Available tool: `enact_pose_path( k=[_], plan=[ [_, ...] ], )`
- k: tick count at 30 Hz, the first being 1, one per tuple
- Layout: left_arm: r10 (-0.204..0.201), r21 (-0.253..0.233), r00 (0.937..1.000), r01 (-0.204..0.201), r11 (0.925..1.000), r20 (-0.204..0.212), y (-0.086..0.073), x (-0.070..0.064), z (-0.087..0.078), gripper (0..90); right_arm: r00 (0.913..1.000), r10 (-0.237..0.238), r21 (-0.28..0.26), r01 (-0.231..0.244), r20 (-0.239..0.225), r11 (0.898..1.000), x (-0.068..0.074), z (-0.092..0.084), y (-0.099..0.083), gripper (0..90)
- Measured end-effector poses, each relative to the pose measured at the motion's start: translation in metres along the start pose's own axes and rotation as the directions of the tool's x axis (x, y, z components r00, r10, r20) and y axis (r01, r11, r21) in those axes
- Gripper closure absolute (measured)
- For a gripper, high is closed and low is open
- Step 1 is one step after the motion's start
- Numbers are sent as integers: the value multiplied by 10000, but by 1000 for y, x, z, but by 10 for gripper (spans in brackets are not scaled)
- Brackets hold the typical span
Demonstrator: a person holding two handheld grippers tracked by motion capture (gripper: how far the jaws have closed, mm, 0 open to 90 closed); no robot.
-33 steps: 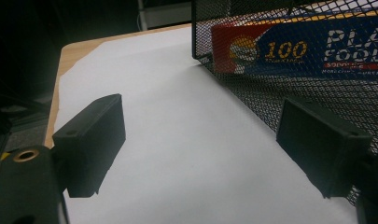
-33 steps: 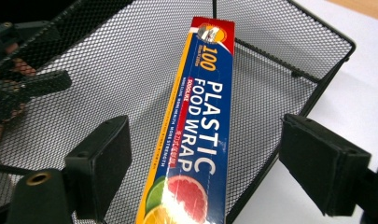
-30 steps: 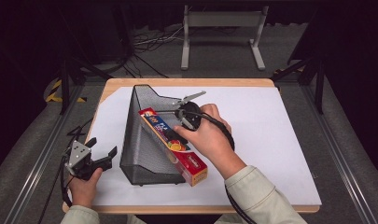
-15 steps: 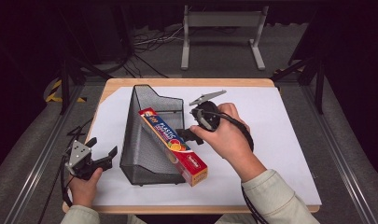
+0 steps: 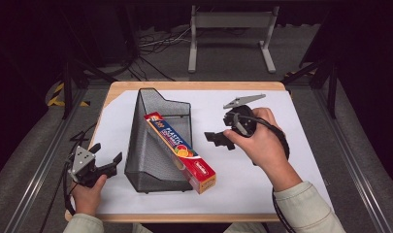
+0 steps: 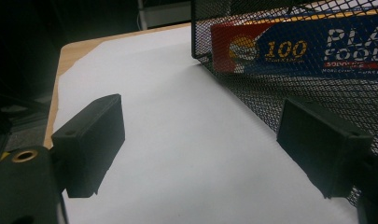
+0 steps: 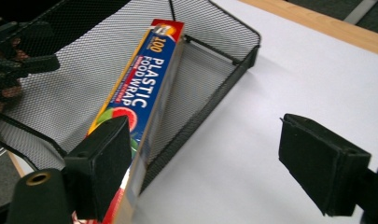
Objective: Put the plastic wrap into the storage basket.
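Plastic wrap box left in mesh file holder; right gripper off and clear.

Left gripper (image 5: pixel 106 164) at the desk's (image 5: pixel 262 194) near left edge, fingers apart on nothing, just beside the black mesh file holder (image 5: pixel 150 160). Plastic food wrap box (image 5: pixel 180 151) lies tilted, far end propped inside the holder, near end jutting out over the white sheet. Right gripper (image 5: pixel 219 139) has pulled back to the right of the box since a second ago, fingers apart and empty (placement looks finished). Wide bare sheet on the right; holder crowds the left edge.
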State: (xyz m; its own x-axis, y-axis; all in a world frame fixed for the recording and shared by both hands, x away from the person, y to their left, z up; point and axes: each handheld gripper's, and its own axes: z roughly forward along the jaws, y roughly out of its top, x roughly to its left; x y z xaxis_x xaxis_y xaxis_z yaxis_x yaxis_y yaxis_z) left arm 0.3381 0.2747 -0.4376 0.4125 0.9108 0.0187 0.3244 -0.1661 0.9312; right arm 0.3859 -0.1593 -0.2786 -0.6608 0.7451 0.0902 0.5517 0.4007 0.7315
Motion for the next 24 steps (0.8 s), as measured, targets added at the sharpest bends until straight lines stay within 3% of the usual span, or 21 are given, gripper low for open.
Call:
enact_pose_path(
  k=[19, 24],
  plan=[
    [-90, -46, 10000, 90, 9999, -34, -1, 0, 0, 152, 9987, 378, -253, -370, 333, 9990, -48, -35, -24, 132],
    [-42, -31, 10000, 42, 10000, -19, -1, 0, 0, 152, 9944, 800, -252, -784, 693, 9966, -65, -46, -35, 132]
  ],
)
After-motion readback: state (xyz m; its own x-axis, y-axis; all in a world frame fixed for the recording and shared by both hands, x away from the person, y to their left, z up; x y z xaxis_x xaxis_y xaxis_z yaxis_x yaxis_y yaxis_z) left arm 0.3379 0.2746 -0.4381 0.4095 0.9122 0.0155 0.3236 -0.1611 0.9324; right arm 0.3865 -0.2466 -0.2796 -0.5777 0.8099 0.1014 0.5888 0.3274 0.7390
